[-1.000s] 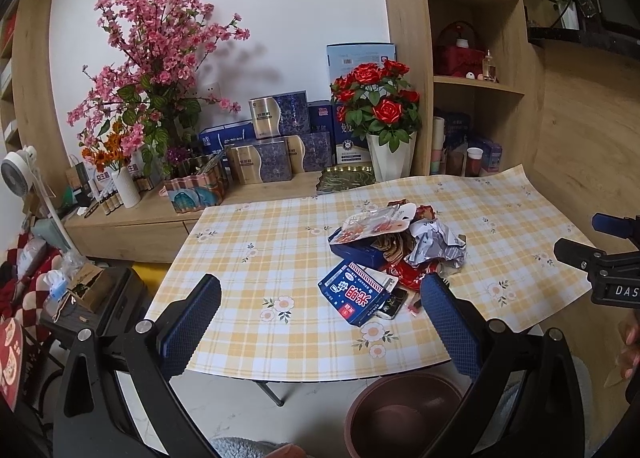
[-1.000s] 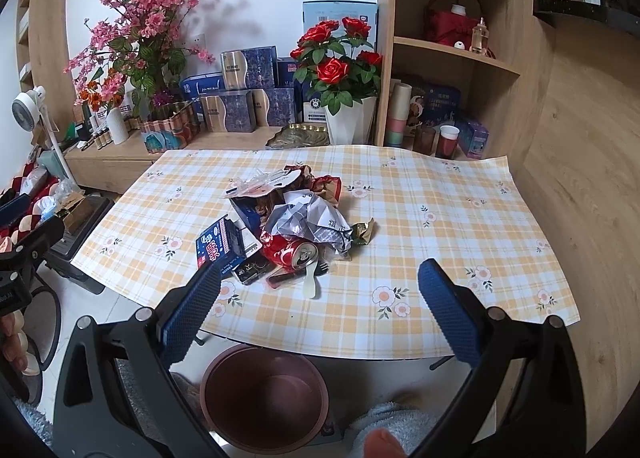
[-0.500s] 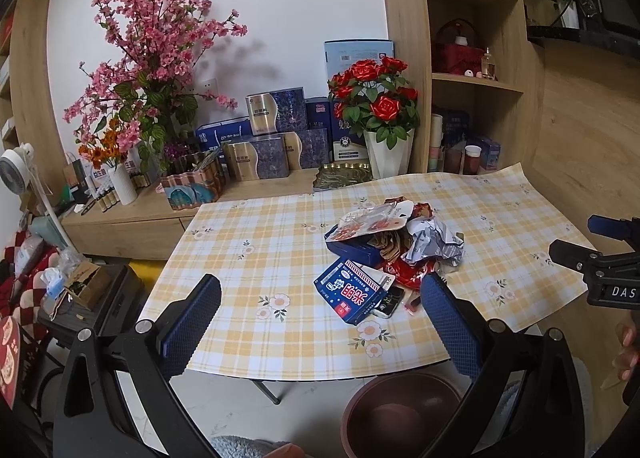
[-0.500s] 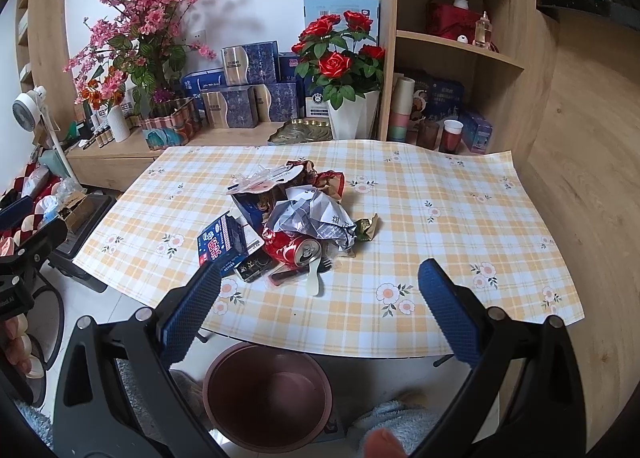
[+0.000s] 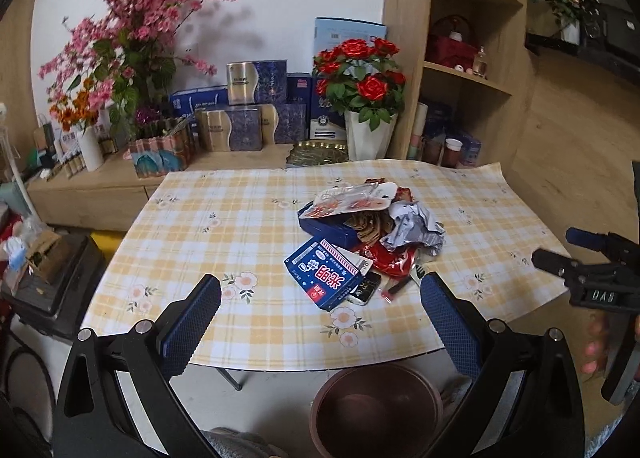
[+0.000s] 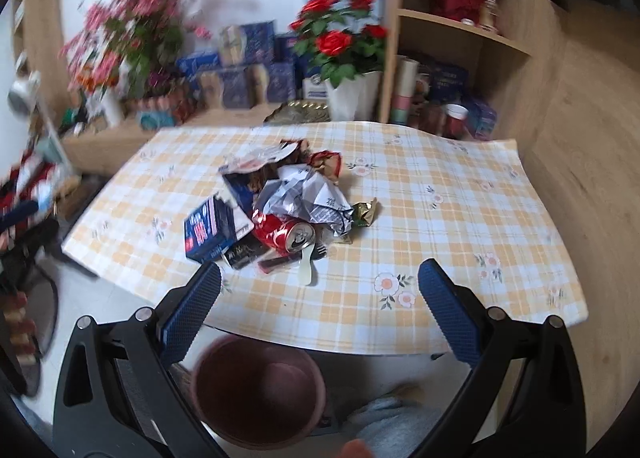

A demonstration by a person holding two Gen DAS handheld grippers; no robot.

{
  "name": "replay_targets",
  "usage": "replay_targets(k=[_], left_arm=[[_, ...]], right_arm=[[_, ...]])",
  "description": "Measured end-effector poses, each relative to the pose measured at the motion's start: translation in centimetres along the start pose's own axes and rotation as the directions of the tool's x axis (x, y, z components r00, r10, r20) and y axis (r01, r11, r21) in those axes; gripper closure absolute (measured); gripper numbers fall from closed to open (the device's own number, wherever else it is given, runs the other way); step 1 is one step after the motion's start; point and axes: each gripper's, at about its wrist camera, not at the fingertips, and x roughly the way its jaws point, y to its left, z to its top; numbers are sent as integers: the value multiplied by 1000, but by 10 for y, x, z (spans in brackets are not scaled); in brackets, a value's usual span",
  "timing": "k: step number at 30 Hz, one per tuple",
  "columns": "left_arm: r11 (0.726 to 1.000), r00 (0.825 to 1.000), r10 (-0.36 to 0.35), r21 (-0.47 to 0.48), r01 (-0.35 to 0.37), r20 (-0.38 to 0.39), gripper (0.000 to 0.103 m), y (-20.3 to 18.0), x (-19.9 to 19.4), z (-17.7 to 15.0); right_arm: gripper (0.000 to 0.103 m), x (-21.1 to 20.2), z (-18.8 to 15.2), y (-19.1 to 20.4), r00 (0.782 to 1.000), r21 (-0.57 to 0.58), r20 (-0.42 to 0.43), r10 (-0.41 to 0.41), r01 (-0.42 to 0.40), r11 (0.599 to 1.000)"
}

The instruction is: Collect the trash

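room: wood-panelled corner with a small table under a yellow-and-white checked, flower-printed tablecloth (image 5: 248, 218), smooth and wipeable-looking; its far right corner curls up slightly.
trash pile: mixed heap of litter (image 6: 280, 210) at the middle of the cloth, centre of both views, none of it collected yet.
nearest piece: blue and white printed cardboard carton (image 5: 326, 272), flat-faced and stiff, lying at the near left edge of the heap.
can: crushed red aluminium drink can (image 6: 286, 234), on its side with the top facing the right wrist camera, dented and glossy.
paper: crumpled white and grey printed paper wad (image 6: 308, 198), soft and irregular, sitting on top of the heap.
small bits: pale plastic spoon (image 6: 306, 270) by the can; gold foil wrapper (image 6: 364, 212) just to the right of the paper; clear plastic snack bag with red print (image 5: 352, 200) at the back.
bin: round dark-red plastic waste bin (image 6: 256, 390) on the floor below the near table edge, bottom centre of frame, looking empty inside.
left gripper (image 5: 320, 312): blue ribbed pads spread wide, holding nothing, short of the carton.
right gripper (image 6: 318, 304): pads equally far apart, empty, facing the can and spoon; view is motion-blurred at the left.
step in hand: judged as the approach before a first pick.
next move: likely close on one stiff item, carton or can, then carry it back over the table edge and release above the bin; loose foil and the spoon may slip or scatter if the heap is nudged.
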Motion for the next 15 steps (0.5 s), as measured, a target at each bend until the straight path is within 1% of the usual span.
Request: replay_targets(k=[2,4,6,7,8,9,10,11,13,15], left_arm=[[1000,1000,0,-30,0,22,5,11,7,-1],[999,999,33,-34,-32,41,5,20,14,-1],[998,999,51,-38,-50,19,5,27,26,0],[998,999,41,-48,-41,0,5,32,32,0],[997,999,18,-73,-20,-27,5,39,41,0],[996,999,16,-91,-19,-37,5,44,47,0],[993,999,29,-113,-34,-46,5,50,53,-1],[990,997,42,-132,-49,-58,5,56,59,-1],[985,997,39,-166,-50,-71,5,67,68,-3],[976,996,43,-211,-60,-84,5,79,74,-5]], right_arm=[[6,12,6,6,1000,-70,9,-6,7,998],[6,29,17,13,1000,-137,6,-7,8,991],[6,53,31,24,999,-207,-33,3,-10,978],[6,70,41,33,998,-257,-55,7,-21,966],[6,86,50,45,998,-316,-55,-19,1,949],[6,97,57,54,998,-359,-42,-52,33,933],[6,116,65,68,995,-421,-26,-92,73,904],[6,134,73,80,994,-467,-25,-107,83,881],[6,167,86,100,992,-524,-37,-123,86,847],[6,200,93,118,986,-578,-54,-159,99,810]])
